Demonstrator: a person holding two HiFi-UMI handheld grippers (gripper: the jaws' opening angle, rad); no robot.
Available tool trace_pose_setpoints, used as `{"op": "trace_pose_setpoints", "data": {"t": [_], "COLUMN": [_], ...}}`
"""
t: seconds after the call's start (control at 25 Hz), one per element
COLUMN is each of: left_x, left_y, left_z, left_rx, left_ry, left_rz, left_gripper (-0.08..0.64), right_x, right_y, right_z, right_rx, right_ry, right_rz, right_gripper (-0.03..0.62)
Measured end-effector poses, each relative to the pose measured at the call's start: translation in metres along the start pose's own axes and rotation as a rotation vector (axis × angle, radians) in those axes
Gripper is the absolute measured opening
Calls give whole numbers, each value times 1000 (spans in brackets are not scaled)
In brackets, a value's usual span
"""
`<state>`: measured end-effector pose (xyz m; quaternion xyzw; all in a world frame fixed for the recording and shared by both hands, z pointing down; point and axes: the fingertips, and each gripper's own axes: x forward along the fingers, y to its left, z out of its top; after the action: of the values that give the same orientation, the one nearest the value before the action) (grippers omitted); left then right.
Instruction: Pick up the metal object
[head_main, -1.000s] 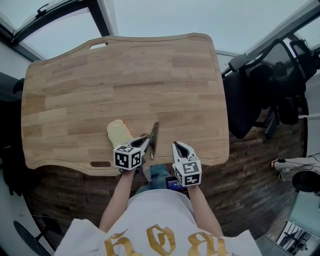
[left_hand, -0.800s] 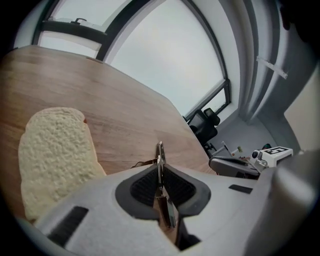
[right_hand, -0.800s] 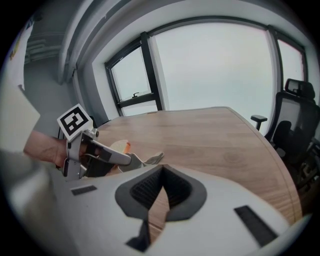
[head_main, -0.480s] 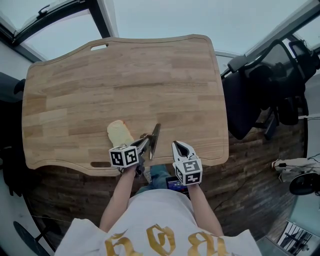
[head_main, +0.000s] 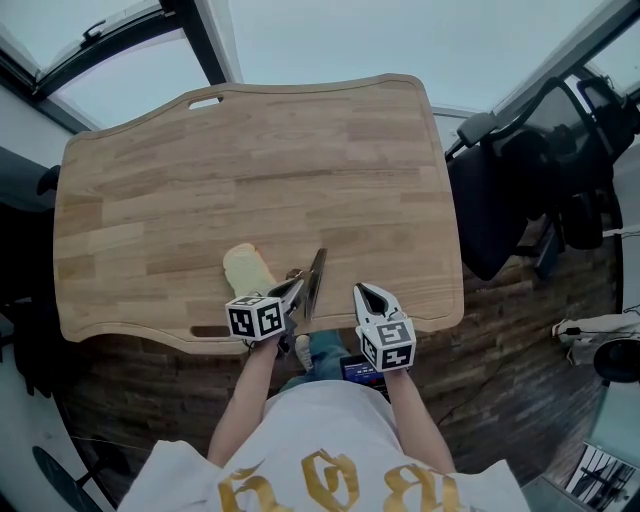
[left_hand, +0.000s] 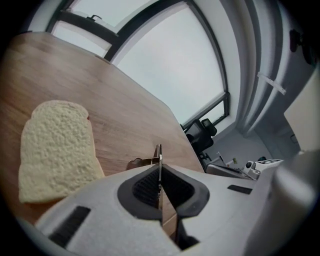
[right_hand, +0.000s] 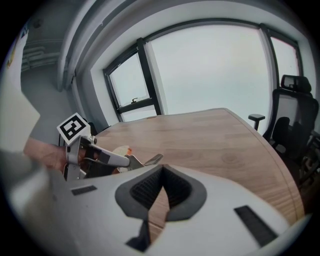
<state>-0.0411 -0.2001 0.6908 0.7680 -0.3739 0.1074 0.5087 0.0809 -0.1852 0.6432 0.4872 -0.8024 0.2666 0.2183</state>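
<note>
Near the tabletop's (head_main: 250, 170) front edge, the left hand-held gripper (head_main: 297, 288) has just been closing and now pinches the thin metal object (head_main: 314, 283) by its flat faces. The metal is likely stiff, light and slick. The right hand-held gripper (head_main: 368, 296) is closed and empty. Bread (head_main: 248, 268) lies just beyond.

Table (head_main: 300, 150) light wood, plank-striped; bread (head_main: 248, 270) pale cream; metal object (head_main: 315, 281) silver.

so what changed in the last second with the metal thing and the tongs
The left tongs have just been closing and now pinch the thin metal object edge-on between their pads. No clear lift of it shows yet. The bread slice on the table and the right tongs, shut and empty alongside, stayed as they were.
</note>
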Motion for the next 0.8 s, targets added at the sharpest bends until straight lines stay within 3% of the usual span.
{"op": "trace_pose_setpoints", "data": {"t": [0.08, 0.24, 0.8], "left_x": [-1, -6, -58], "left_y": [-6, -12, -64], "left_z": [5, 14, 50], "left_rx": [20, -18, -98], "left_ry": [-9, -55, -262], "left_rz": [-12, -38, -176], "left_gripper": [21, 20, 20], "right_x": [-2, -8, -39], "right_y": [0, -4, -4], "right_z": [1, 5, 38], "right_rx": [14, 74, -32], "right_ry": [-7, -36, -113], "right_rz": [-2, -10, -118], "right_gripper": [11, 11, 11]}}
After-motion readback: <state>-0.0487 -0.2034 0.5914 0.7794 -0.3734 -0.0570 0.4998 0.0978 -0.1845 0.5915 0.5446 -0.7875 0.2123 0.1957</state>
